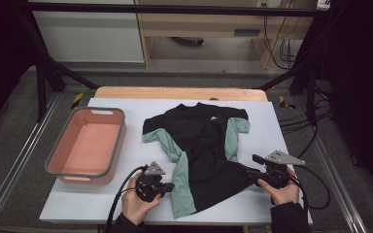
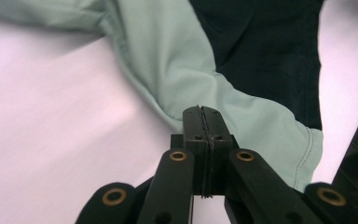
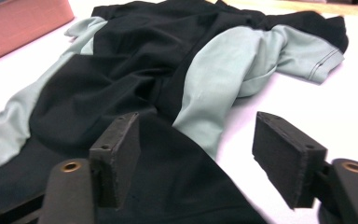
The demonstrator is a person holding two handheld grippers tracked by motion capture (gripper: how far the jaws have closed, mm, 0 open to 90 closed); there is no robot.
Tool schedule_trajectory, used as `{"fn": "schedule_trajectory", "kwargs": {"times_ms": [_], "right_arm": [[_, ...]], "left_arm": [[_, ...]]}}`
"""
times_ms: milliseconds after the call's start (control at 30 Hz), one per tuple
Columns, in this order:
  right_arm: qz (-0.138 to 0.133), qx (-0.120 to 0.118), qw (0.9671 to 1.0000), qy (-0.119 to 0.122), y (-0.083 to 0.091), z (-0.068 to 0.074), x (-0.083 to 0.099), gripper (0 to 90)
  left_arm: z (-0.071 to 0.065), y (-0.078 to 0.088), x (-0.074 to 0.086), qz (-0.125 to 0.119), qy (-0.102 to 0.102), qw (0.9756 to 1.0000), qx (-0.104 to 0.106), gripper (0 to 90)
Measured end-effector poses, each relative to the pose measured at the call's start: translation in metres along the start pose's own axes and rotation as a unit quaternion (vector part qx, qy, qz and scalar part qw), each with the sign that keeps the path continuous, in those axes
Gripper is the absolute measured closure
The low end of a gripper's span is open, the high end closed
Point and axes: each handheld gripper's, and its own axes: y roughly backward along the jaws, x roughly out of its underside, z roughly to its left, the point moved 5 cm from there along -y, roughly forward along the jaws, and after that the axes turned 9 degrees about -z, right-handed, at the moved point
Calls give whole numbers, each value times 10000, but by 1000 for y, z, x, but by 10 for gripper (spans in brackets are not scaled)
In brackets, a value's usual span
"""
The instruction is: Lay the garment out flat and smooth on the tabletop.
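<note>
Black and mint-green fabric makes up the short-sleeved shirt [image 1: 201, 145], which is spread flat near the middle of the white counter [image 1: 272, 126], collar away from the person, presumably for folding. The left gripper [image 1: 167, 186] is held just beside the shirt's lower left hem with its jaws pressed together; in the left gripper view nothing is seen pinched between them, the green side panel [image 2: 177, 70] lying beyond the tips. The right gripper [image 3: 196, 154] is held spread over the lower right hem, black cloth lying between the pads without being squeezed, as if a grasp were being prepared. A pink plastic basin [image 1: 58, 153] is placed at the counter's left, probably to receive the shirt. Grey floor and a dark metal frame [image 1: 41, 82] surround the counter.
</note>
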Motion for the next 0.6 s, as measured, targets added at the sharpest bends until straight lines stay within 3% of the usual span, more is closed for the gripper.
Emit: {"fn": "schedule_trajectory", "kwargs": {"times_ms": [133,267,467,533,600], "right_arm": [[254,22,9997,-15,-4,-2,8,366],[644,25,9979,0,-12,-2,20,405],[1139,-206,9932,138,-23,7,35,545],[1183,-242,9924,253,-24,9,36,611],[1192,-257,9920,326,-23,11,35,697]], "left_arm": [[8,6,4,-95,65,9999,-52,892],[6,-1,8,-278,57,9996,-93,865],[-5,-15,15,-426,170,9989,5,664],[-8,-15,16,-458,144,9988,-89,660],[-10,-16,18,-452,174,9988,-65,726]]}}
